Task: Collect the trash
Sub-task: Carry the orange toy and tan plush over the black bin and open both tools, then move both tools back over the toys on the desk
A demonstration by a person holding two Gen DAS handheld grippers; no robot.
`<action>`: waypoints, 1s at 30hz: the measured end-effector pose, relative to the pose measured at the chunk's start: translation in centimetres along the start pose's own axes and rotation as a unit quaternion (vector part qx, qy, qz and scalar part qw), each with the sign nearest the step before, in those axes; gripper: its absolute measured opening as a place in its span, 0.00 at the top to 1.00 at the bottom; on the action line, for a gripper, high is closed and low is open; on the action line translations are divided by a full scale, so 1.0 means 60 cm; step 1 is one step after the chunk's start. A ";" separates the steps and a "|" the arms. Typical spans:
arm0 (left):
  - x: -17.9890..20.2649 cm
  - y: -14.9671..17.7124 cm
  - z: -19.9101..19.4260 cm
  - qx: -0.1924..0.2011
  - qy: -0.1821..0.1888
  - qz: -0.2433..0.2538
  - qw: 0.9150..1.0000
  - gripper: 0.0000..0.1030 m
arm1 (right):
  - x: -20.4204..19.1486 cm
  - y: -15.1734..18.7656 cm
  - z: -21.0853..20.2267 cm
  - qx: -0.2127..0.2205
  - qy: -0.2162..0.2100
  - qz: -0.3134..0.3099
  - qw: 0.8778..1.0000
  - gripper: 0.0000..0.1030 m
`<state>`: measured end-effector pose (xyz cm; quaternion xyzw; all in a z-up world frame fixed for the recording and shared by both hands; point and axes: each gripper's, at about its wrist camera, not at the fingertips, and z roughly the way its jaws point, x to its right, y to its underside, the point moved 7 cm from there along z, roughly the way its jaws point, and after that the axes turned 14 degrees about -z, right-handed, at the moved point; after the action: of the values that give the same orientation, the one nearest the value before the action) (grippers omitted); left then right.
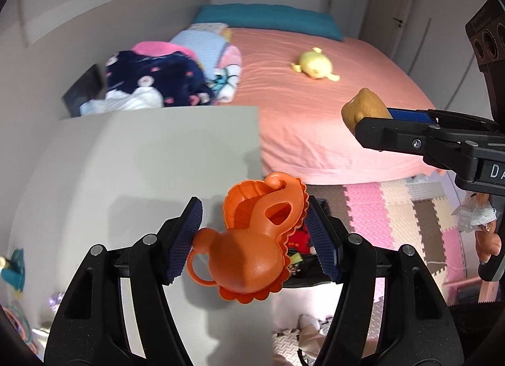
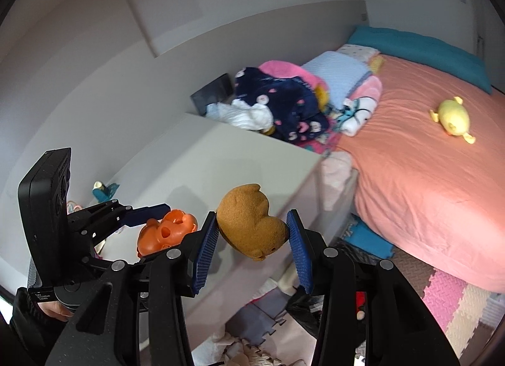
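Note:
My left gripper (image 1: 255,239) is shut on an orange plastic toy (image 1: 252,239) with a looped handle and scalloped rim, held in the air above a white cabinet top. In the right wrist view that same orange toy (image 2: 167,233) shows at the left, in the left gripper (image 2: 157,220). My right gripper (image 2: 252,236) is shut on a brown sponge-like lump (image 2: 252,224), also held in the air. In the left wrist view the brown lump (image 1: 363,110) sticks out of the right gripper (image 1: 375,119) at the right edge. A dark bag (image 2: 303,309) lies open on the floor below.
A bed with a salmon sheet (image 1: 315,107) holds a yellow plush toy (image 1: 315,64), a teal pillow (image 1: 268,17) and a heap of clothes (image 1: 164,78). A white cabinet (image 1: 142,160) stands beside it. Pink and beige foam mats (image 1: 394,208) cover the floor, with scattered items.

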<state>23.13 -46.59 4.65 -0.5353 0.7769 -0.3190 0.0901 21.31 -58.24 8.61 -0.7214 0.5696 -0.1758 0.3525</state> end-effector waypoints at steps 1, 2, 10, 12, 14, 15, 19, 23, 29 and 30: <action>0.014 -0.002 0.007 -0.002 0.005 0.005 1.000 0.37 | 0.017 0.008 -0.010 0.001 0.008 0.008 1.000 0.55; 0.029 -0.004 0.014 -0.005 0.010 0.011 1.000 0.37 | 0.032 0.015 -0.019 0.002 0.015 0.015 1.000 0.55; 0.144 0.000 0.061 -0.031 0.051 0.060 0.996 0.37 | 0.123 0.069 -0.071 0.005 0.055 0.063 0.996 0.55; 0.164 0.006 0.074 -0.041 0.059 0.065 0.995 0.37 | 0.139 0.080 -0.075 0.003 0.061 0.073 0.996 0.55; 0.183 0.016 0.093 -0.070 0.071 0.066 0.993 0.33 | 0.161 0.094 -0.073 -0.006 0.070 0.088 0.994 0.50; 0.187 0.020 0.104 -0.080 0.066 0.067 0.992 0.23 | 0.172 0.099 -0.074 -0.008 0.079 0.095 0.992 0.40; 0.185 0.025 0.122 -0.064 0.017 0.069 0.995 0.06 | 0.210 0.128 -0.088 -0.003 0.115 0.122 0.986 0.20; 0.177 0.028 0.128 -0.074 0.017 0.056 0.996 0.06 | 0.226 0.141 -0.091 -0.002 0.114 0.130 0.985 0.20; 0.167 0.027 0.120 -0.071 0.014 0.048 0.996 0.06 | 0.221 0.135 -0.087 0.004 0.102 0.130 0.986 0.20; 0.166 0.028 0.117 -0.071 0.013 0.046 0.996 0.06 | 0.217 0.134 -0.086 0.004 0.100 0.129 0.987 0.20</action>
<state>21.12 -57.84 0.15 -0.5002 0.8224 -0.2651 0.0563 16.10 -72.93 4.56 -0.6190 0.6895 -0.2024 0.3168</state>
